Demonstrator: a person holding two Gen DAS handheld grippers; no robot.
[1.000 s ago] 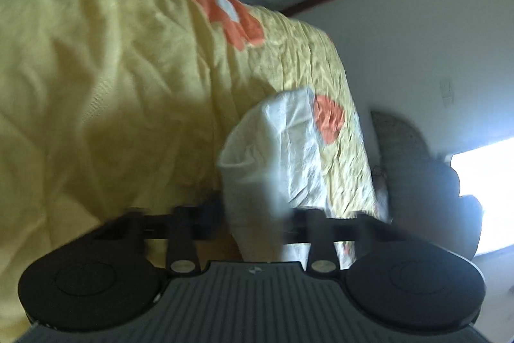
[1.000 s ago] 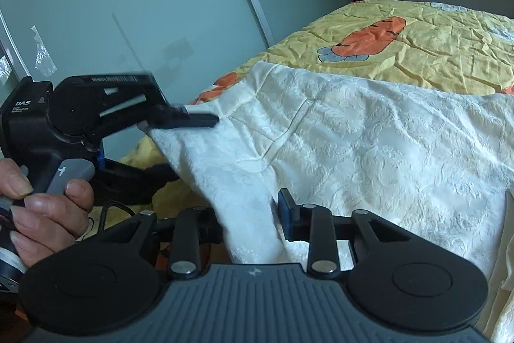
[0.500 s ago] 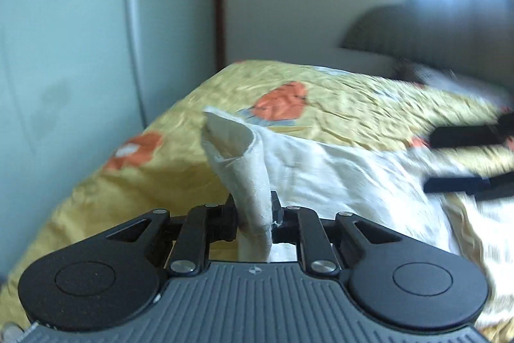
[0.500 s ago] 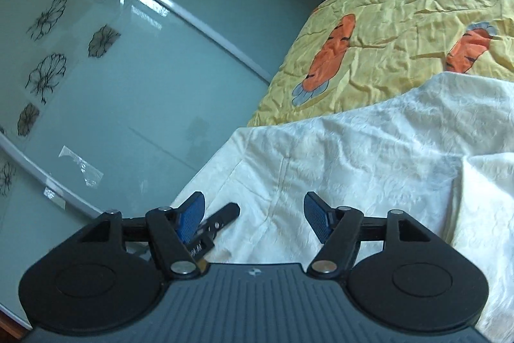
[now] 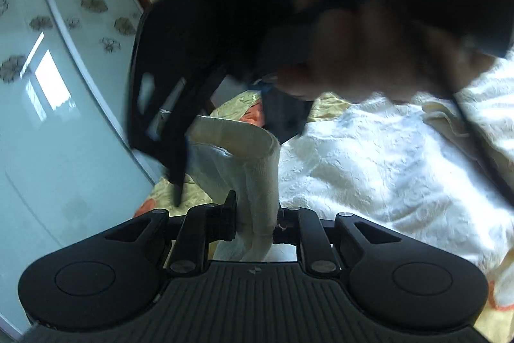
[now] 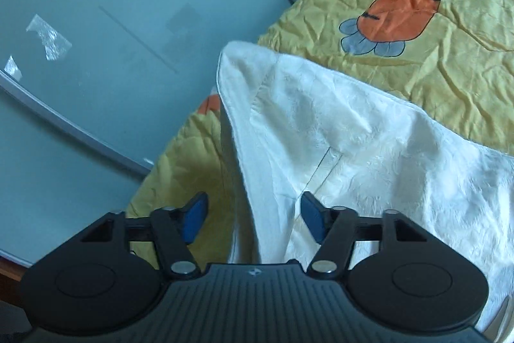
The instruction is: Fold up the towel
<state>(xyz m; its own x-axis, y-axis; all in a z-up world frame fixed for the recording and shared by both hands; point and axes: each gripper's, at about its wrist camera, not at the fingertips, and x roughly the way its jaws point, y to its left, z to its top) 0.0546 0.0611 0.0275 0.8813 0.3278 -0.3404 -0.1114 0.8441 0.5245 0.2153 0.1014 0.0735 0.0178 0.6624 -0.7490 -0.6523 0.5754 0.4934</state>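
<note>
A: Where is the towel [image 6: 353, 150] lying?

B: On the bed, over the yellow bedspread [image 6: 449, 79] with its orange carrot print [image 6: 401, 15]. In the right wrist view the white cloth spreads from the centre toward 4 o'clock, and one corner peaks up near 12 o'clock of the gripper.

A: And the right gripper [image 6: 253, 214]?

B: Spread wide, its blue pads [image 6: 194, 214] on either side of a raised fold of towel, neither pad pressing it.

A: The left gripper [image 5: 257, 214]?

B: Clamped on a curled-up strip of the towel [image 5: 369, 163], which rises from the jaws and loops over toward 11 o'clock. The rest lies flat out toward 3 o'clock.

A: What is the dark blur above?

B: A hand [image 5: 369, 53] on the other gripper's black body, too smeared for detail. A frosted glass door [image 5: 64, 85] with flower motifs fills the 9 o'clock side
</note>
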